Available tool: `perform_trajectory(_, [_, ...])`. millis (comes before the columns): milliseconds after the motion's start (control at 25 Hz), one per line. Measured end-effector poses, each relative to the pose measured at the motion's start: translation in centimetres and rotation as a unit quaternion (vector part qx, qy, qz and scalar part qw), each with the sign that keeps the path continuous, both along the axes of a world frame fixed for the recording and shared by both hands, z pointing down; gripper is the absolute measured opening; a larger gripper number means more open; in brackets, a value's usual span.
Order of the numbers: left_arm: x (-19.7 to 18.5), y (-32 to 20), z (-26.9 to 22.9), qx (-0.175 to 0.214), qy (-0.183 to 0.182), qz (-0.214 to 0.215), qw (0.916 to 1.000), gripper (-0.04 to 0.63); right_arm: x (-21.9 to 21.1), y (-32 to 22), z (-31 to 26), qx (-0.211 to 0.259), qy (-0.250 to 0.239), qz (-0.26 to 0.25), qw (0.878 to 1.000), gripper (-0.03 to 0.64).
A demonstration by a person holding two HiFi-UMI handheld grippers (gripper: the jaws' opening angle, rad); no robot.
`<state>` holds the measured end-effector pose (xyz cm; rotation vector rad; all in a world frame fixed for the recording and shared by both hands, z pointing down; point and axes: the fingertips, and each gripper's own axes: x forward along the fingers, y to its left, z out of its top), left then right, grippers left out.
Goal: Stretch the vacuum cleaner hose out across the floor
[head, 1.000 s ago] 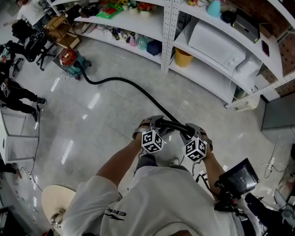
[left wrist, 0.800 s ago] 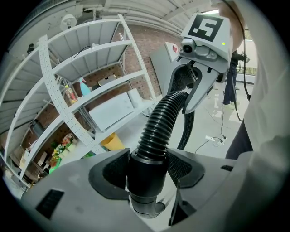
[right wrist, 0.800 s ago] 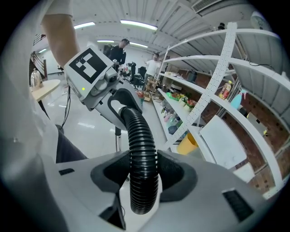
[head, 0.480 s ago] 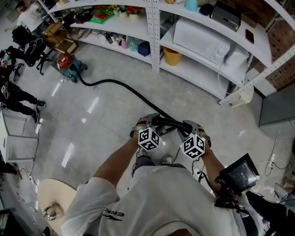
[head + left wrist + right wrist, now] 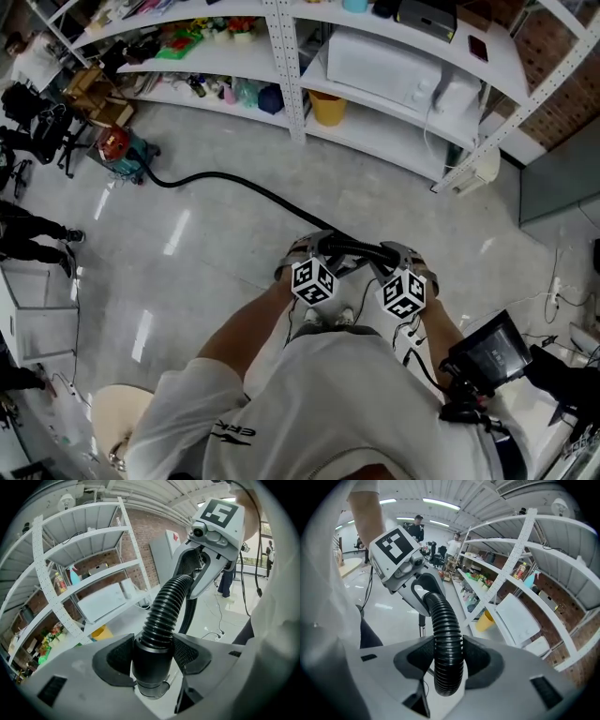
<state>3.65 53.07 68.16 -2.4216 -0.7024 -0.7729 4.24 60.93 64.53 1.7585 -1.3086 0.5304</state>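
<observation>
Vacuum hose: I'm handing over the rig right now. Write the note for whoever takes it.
Left gripper: shut on the end cuff of the hose.
Right gripper: shut on the ribbed part next to it.
Things: the vacuum cleaner stands on the floor by the shelves; the hose runs from it across the floor up to both grippers.
Done: most of the hose is drawn out.
Left: it curves near the cleaner, so probably pull further away to straighten it, then lay the end down.
</observation>
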Motion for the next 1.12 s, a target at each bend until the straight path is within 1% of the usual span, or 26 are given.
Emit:
perform_trajectory(120, [-0.9,0.6,0.4,-0.001,-0.001,0.018,0.9998,0.239,-1.0,0.5,0.2,-0.008,0.001,0.013,1.0,0.179])
perform_trajectory(280, [-2.6,1.4,0.9,0.0,-0.004,0.038,0.9993,0.239,-3.0,1.4,1.0,-0.017,-0.014,0.025,0.999,0.179])
perform_trajectory(440, [-3.4,2.5,1.5,0.0,-0.009,0.041,0.9991,0.239,-3.6,2.5,1.5,-0.026,-0.022,0.024,0.999,0.179])
perform_trajectory(560, [-3.9,3.7,1.4,-0.004,-0.01,0.039,0.9992,0.239,-4.0,3.6,1.7,-0.024,-0.031,0.023,0.999,0.179])
perform_trajectory(800, [-3.3,7.3,1.0,0.0,-0.004,0.042,0.9991,0.239,-3.5,7.4,1.9,-0.018,-0.042,0.023,0.999,0.179])
perform_trajectory(1000, [-2.5,10.4,0.6,-0.004,-0.004,0.032,0.9995,0.239,-2.5,10.5,1.4,-0.015,-0.034,0.01,0.999,0.179])
perform_trajectory(1120, [-1.4,12.5,0.4,-0.009,-0.005,0.03,0.9995,0.239,-1.6,12.4,1.1,-0.009,-0.03,0.01,0.999,0.179])
